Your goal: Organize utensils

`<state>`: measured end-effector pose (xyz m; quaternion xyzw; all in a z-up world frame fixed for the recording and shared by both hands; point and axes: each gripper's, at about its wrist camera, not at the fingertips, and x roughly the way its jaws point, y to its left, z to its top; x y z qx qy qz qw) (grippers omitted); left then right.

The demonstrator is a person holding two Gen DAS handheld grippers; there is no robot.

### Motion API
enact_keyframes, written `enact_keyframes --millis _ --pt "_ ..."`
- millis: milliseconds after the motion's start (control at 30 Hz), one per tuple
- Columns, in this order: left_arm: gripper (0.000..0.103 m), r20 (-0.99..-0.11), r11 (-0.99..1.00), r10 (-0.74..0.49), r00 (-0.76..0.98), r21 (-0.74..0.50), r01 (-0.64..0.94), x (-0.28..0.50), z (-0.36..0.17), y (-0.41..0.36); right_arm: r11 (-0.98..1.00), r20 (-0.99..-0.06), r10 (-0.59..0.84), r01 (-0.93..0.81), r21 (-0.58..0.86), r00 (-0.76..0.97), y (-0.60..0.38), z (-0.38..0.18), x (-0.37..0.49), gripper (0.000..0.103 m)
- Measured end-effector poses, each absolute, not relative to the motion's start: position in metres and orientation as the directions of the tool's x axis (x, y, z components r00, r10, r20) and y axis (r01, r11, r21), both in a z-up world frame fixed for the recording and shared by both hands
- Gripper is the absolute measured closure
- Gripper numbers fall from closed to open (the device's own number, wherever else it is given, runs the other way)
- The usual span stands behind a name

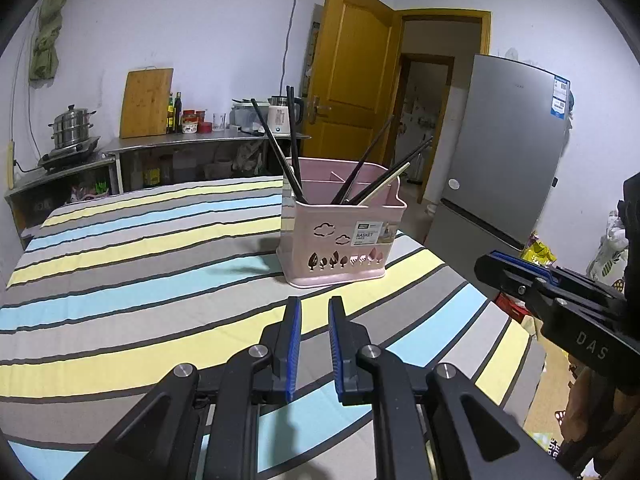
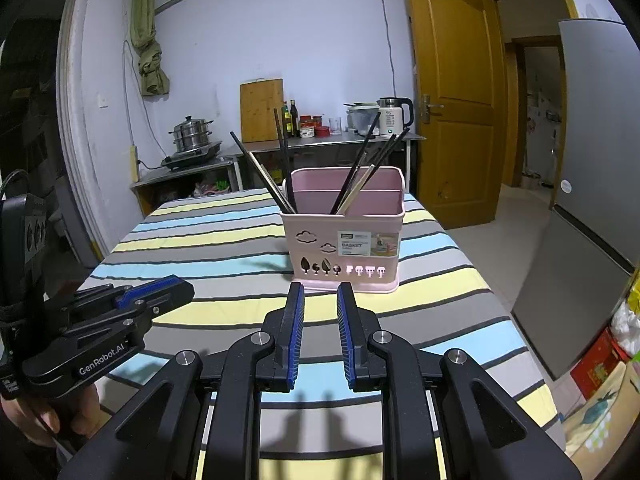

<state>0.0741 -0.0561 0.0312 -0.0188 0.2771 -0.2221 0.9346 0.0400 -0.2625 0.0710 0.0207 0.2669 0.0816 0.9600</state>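
1. Pink plastic basket (image 2: 344, 248) stands upright on the striped tablecloth (image 2: 208, 240), straight ahead of the right gripper (image 2: 320, 300) and just beyond its fingertips, not touching them.
2. From the left gripper (image 1: 315, 312) the basket lies ahead and slightly right, a little farther off.
3. Dark chopsticks (image 2: 280, 168) lean out of the basket's near compartment to the left and right, with a pale chopstick (image 1: 386, 184) among those on the right.
4. Both grippers stand with a narrow gap between the blue pads and nothing held; each hangs over bare cloth.
5. Which inner compartment each chopstick sits in is hard to tell, as the near wall hides their lower ends.
6. A hand (image 2: 44, 412) under the left gripper is cut off at the picture's edge.
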Motion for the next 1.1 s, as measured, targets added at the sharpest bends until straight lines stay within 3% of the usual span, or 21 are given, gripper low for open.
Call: enact_keyframes --millis 1100 --pt "0.090 -0.511 0.898 -0.429 0.745 -0.151 0.414 0.0712 0.0330 -0.0575 0.985 -0.517 0.170 -0.147 0.084 0.839 -0.2625 0.0692 0.0394 0.086"
